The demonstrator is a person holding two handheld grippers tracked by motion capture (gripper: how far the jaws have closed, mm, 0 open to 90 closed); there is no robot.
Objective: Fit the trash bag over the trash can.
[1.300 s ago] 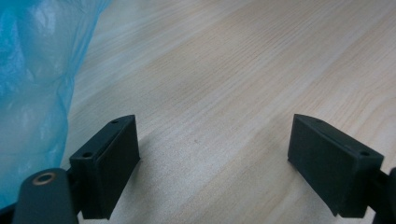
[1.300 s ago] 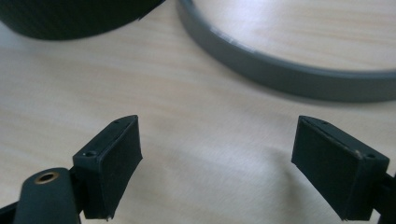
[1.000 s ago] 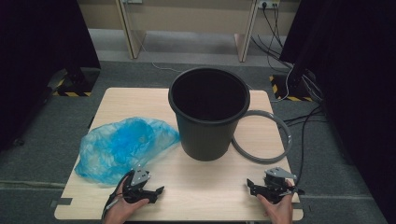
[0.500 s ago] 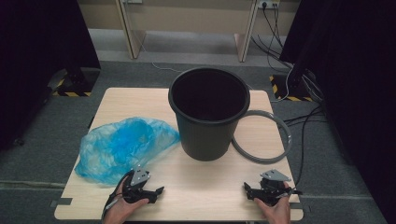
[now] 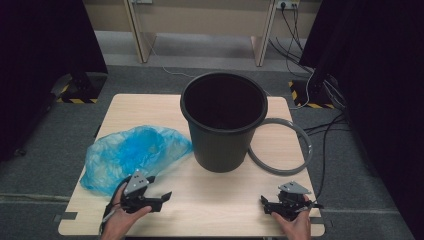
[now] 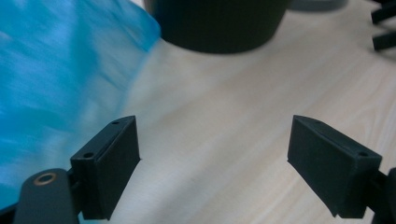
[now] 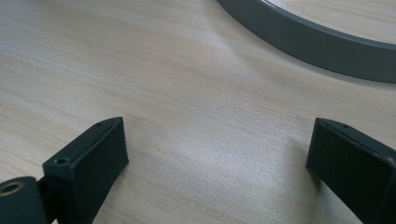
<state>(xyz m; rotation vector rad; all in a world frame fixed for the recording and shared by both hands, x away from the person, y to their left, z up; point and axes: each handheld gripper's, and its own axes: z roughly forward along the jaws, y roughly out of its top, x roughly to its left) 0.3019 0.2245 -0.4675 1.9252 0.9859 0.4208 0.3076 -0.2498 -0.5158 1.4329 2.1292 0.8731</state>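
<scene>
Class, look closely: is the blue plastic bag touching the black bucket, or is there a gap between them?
Touching. In the high view the blue plastic bag's right tip lies against the black bucket's lower wall with no table showing between; the left gripper view shows the same.

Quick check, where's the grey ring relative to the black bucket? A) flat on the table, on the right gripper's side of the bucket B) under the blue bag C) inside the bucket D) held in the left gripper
A: the grey ring lies flat on the table, partly behind the black bucket on the side of the right gripper, whose jaws are open with nothing between them.
</scene>
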